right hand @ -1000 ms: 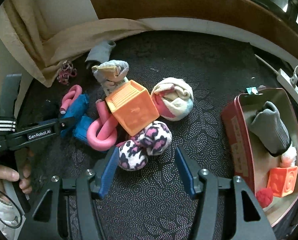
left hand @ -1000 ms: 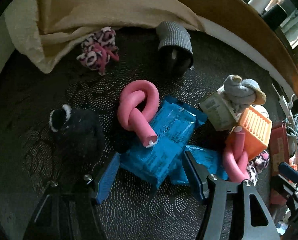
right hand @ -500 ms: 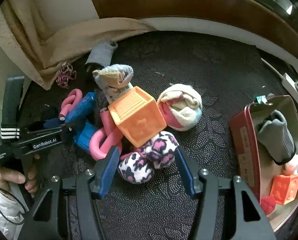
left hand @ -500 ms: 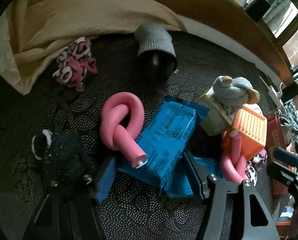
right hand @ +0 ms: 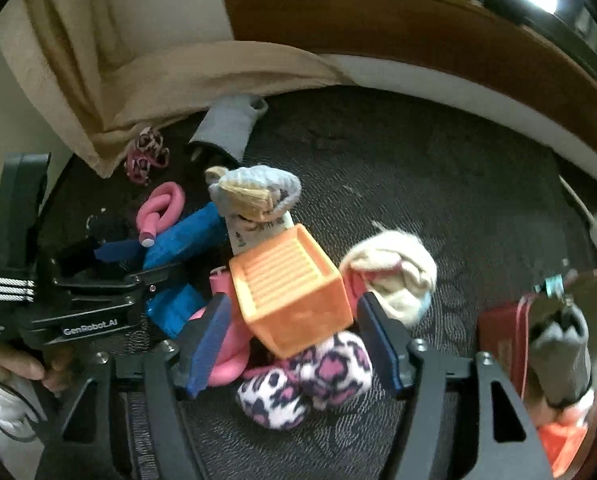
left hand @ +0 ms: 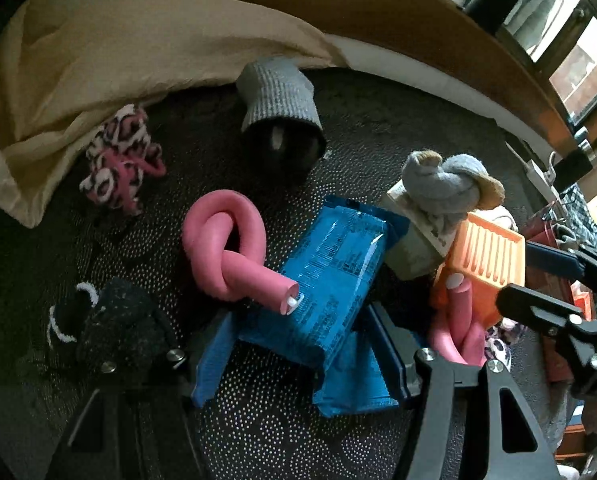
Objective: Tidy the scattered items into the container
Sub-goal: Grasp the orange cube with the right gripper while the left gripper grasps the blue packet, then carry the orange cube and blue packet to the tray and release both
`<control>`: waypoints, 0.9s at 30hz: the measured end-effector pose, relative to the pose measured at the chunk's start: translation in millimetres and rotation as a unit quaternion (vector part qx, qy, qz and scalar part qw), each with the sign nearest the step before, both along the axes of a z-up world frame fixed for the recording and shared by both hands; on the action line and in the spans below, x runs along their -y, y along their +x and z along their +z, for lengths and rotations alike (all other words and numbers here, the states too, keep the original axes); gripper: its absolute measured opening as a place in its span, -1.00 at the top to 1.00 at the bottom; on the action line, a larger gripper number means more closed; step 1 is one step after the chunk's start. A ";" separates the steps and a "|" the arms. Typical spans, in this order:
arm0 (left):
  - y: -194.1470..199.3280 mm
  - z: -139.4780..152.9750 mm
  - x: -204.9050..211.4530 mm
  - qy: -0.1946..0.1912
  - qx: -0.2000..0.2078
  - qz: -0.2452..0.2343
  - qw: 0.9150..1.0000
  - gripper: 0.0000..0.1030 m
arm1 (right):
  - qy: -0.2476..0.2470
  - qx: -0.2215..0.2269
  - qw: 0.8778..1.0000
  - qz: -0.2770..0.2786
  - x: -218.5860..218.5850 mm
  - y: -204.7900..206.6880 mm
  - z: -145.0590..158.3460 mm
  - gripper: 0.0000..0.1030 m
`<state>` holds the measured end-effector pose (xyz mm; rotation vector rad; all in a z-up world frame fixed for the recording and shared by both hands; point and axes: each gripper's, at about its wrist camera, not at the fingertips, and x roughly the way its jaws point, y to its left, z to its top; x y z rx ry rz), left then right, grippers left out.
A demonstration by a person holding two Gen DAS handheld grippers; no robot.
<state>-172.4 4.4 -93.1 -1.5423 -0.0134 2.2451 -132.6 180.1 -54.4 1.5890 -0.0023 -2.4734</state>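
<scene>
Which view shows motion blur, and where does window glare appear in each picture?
Right wrist view: smeared, worst at the red metal container and cream rolled sock, with glare top right. Left wrist view: sharp on the blue foil packet; bright window at upper right.

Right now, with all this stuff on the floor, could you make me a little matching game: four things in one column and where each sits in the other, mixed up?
Things:
1. blue packet
2. orange block
3. pink foam roller
4. grey sock

Places:
A. inside the red container
B. between the open fingers of the right gripper
C. between the open fingers of the left gripper
D. knotted, its end resting on the blue packet

Pairs: 1-C, 2-B, 3-D, 4-A
</scene>
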 end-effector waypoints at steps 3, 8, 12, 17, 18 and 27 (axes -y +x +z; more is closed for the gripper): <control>-4.6 0.6 -8.0 -0.008 -0.011 -0.008 1.000 -0.29 | -0.003 0.008 1.000 0.006 -0.6 -5.1 -7.2 -0.36; -16.9 4.8 -19.8 -0.014 -0.021 -0.023 0.999 -0.29 | -0.008 0.018 1.000 0.010 -0.5 -8.8 -15.4 -0.35; -25.0 0.5 -34.6 -0.024 -0.022 -0.047 0.998 -0.29 | -0.011 0.020 1.000 0.010 -2.7 -9.0 -15.2 -0.25; -22.9 -6.7 -33.4 -0.031 -0.017 -0.055 0.998 -0.24 | -0.022 0.019 1.000 0.001 -8.1 -6.3 -13.9 -0.16; -23.7 -7.9 -32.3 -0.036 -0.015 -0.052 0.998 -0.10 | -0.023 0.018 1.000 -0.001 -8.7 -5.6 -13.1 -0.15; -22.2 -0.9 -16.1 -0.023 -0.004 -0.006 1.000 0.07 | -0.037 0.000 0.999 -0.006 -10.9 7.2 3.6 -0.11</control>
